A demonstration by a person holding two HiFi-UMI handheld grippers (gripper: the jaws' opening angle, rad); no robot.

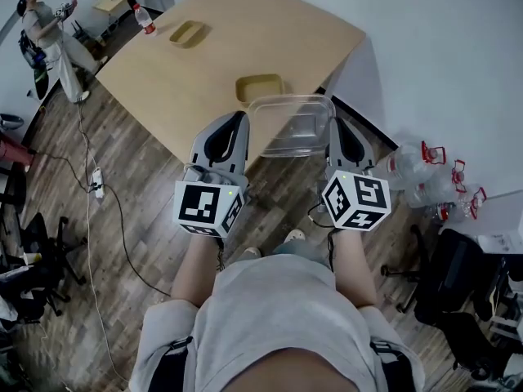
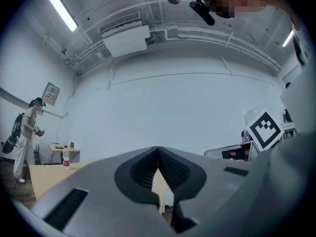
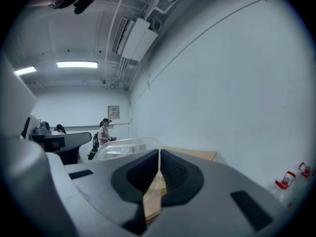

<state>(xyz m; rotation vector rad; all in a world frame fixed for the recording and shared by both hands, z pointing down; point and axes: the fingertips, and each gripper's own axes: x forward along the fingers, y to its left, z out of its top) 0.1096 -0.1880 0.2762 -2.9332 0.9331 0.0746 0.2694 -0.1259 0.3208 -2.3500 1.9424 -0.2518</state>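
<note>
A clear plastic container [image 1: 290, 125] hangs level between my two grippers, over the near edge of the tan table [image 1: 163, 80]. My right gripper [image 1: 333, 123] is shut on its right rim; in the right gripper view the thin clear rim [image 3: 158, 157] runs between the jaws [image 3: 159, 154] and the container [image 3: 121, 148] bulges to their left. My left gripper [image 1: 243, 117] lies along the container's left side with its jaws [image 2: 158, 151] shut. The left gripper view shows only table through the slit, and no container.
On the table are two tan trays [image 1: 260, 88] [image 1: 187, 33] and a water bottle [image 1: 145, 19]. A person [image 1: 49, 39] stands at the far left. Empty bottles [image 1: 425, 174] lie at the right, and a power strip [image 1: 96, 182] with cables on the wood floor.
</note>
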